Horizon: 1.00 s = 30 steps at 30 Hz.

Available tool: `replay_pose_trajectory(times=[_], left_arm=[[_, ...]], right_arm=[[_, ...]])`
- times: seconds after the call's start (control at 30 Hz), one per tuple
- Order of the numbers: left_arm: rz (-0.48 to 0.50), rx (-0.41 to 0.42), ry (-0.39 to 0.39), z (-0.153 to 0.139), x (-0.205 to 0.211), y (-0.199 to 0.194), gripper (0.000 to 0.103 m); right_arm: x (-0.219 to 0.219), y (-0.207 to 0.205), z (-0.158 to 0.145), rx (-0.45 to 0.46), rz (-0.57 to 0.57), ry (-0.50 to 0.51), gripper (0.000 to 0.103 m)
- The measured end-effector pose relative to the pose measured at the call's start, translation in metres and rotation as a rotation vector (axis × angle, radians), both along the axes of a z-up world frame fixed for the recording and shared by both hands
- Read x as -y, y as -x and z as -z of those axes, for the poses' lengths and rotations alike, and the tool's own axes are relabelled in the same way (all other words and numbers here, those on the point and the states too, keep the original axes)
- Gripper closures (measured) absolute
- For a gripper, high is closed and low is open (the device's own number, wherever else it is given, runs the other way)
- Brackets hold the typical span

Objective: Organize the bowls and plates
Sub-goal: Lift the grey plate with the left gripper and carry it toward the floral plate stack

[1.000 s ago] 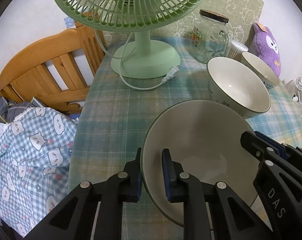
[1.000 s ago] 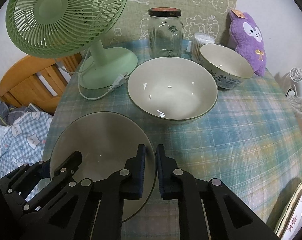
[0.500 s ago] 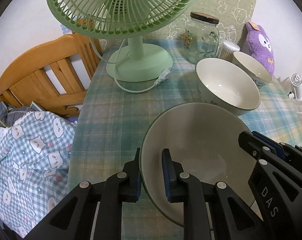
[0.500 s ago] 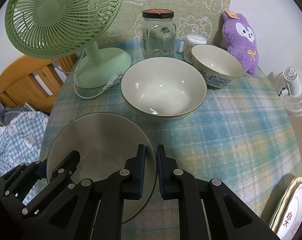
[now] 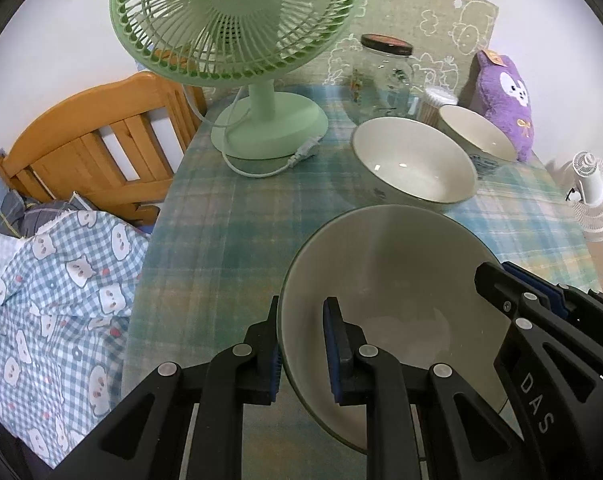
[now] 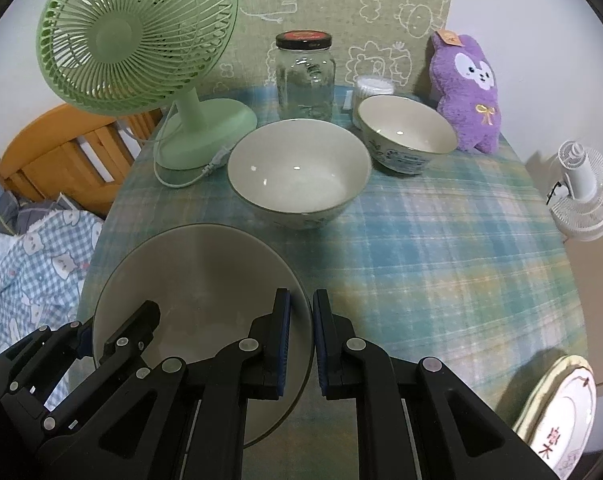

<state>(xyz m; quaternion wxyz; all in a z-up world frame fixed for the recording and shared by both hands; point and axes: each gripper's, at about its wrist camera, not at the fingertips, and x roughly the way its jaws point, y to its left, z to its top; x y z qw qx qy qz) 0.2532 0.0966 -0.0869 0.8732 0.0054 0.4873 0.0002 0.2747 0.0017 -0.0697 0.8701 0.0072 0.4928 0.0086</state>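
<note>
The left gripper is closed on the left rim of the grey plate, at 9 o'clock of the plate, and the right gripper is clamped on the right rim, at 3 o'clock. The plate is over the checked tablecloth, with the large bowl beyond it at 12 o'clock.

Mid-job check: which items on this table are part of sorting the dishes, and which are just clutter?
Job items:
grey plate, clamped by left gripper and right gripper
large bowl
small patterned bowl
decorated plate

Clutter:
green fan
glass jar
purple plush
cotton swabs
</note>
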Motion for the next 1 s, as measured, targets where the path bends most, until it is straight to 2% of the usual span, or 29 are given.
replay_pose_trajectory(times=[0.37, 1.0], left_arm=[[-0.01, 0.014, 0.003, -0.012, 0.038, 0.036, 0.088], [0.0, 0.001, 0.01, -0.006, 0.1, 0.094, 0.088]], right_arm=[[0.038, 0.041, -0.013, 0.012, -0.006, 0.001, 0.089], [0.097, 0.103, -0.008, -0.003, 0.012, 0.012, 0.088]])
